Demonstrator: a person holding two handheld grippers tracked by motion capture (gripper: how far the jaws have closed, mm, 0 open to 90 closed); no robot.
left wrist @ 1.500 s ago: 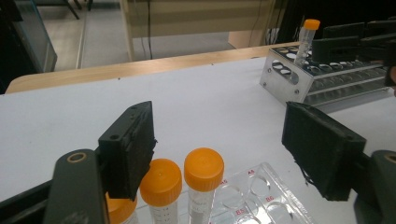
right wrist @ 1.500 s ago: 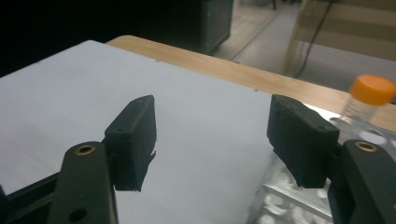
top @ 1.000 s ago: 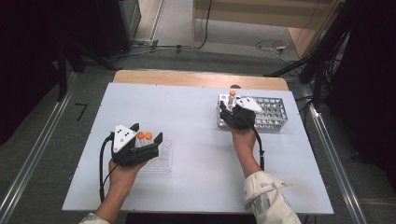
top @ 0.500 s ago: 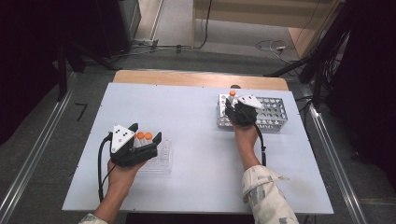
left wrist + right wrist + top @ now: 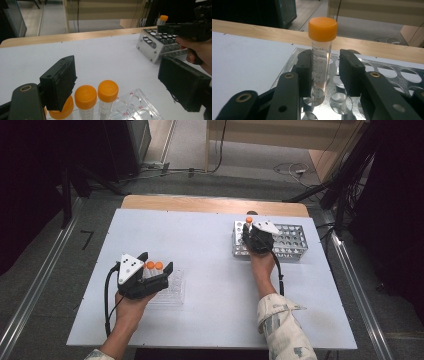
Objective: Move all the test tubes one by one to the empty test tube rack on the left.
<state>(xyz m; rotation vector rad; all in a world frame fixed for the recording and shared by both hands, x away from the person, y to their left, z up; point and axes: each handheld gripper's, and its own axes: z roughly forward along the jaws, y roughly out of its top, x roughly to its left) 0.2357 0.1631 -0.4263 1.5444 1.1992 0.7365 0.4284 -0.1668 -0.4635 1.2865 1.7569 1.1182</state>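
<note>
Right tool [image 5: 324,75] is at the metal rack [image 5: 290,242] in the upper right of the high view, its jaws just been closing around the orange-capped tube [image 5: 322,50] standing upright in a rack hole; left pad touches it, but there's a gap on the right. Left tool [image 5: 150,275], lower left, is spread wide over three more orange-capped tubes [image 5: 86,100] in a clear tray [image 5: 135,107] on the table [image 5: 200,250], gripping nothing.

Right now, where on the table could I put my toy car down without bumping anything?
The widest bare patch is the middle of the white table, between the clear tube tray by the left claw and the metal tube rack. The far left corner is bare too. It is crowded at the rack, where the right claw sits around an orange-capped tube.
</note>
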